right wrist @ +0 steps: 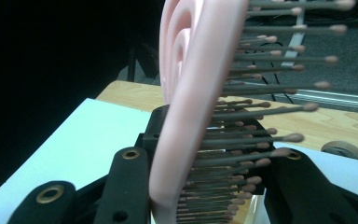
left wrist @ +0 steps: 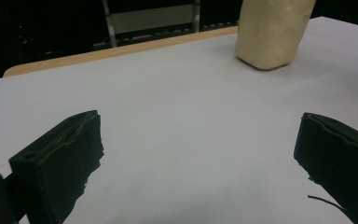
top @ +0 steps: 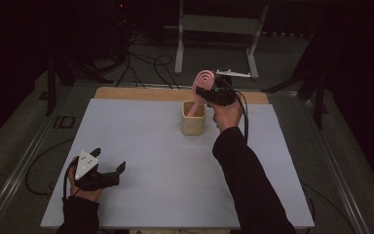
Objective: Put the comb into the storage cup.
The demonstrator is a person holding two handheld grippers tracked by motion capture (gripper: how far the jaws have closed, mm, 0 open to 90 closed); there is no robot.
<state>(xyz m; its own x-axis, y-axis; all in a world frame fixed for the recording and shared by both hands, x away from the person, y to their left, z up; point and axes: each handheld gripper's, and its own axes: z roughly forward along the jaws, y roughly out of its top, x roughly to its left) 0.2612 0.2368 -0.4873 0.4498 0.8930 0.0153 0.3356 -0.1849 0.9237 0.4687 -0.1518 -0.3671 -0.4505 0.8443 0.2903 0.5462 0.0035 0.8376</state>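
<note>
Right gripper (top: pixel 205 92) clamped on pink hairbrush (top: pixel 202 85), just above beige cup (top: pixel 194 118); handle apparently already in cup. Lower straight, keep brush upright, release only once seated. Left gripper (top: pixel 108 170) spread, idle, well short of cup.
</note>
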